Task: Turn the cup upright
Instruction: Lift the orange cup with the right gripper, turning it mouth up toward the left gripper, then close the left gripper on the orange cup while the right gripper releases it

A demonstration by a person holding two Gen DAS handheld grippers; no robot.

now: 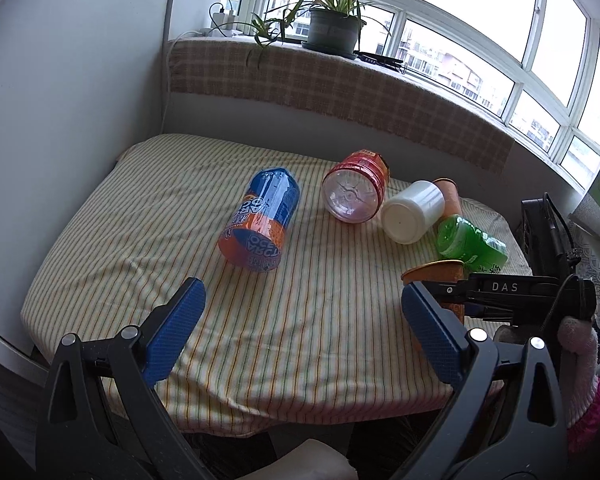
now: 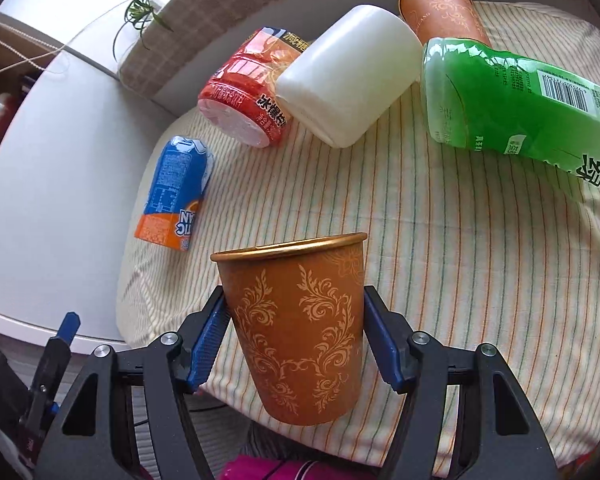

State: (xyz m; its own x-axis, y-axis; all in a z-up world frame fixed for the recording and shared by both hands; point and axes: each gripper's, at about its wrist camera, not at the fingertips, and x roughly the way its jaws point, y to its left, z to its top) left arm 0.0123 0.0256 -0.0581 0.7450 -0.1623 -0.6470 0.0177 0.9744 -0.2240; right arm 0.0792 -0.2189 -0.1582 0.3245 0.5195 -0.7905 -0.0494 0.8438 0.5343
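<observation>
An orange paper cup with a gold rim and leaf pattern is held rim-up between the blue pads of my right gripper, which is shut on it above the striped cloth's near edge. Its rim shows in the left wrist view, behind my left finger. My left gripper is open and empty over the cloth's front part. A second orange cup lies on its side at the far right, partly hidden by the green bottle.
On the striped cloth lie a blue-orange bottle, a red bottle, a white jar and a green bottle. A window ledge with a potted plant runs behind. White wall at left.
</observation>
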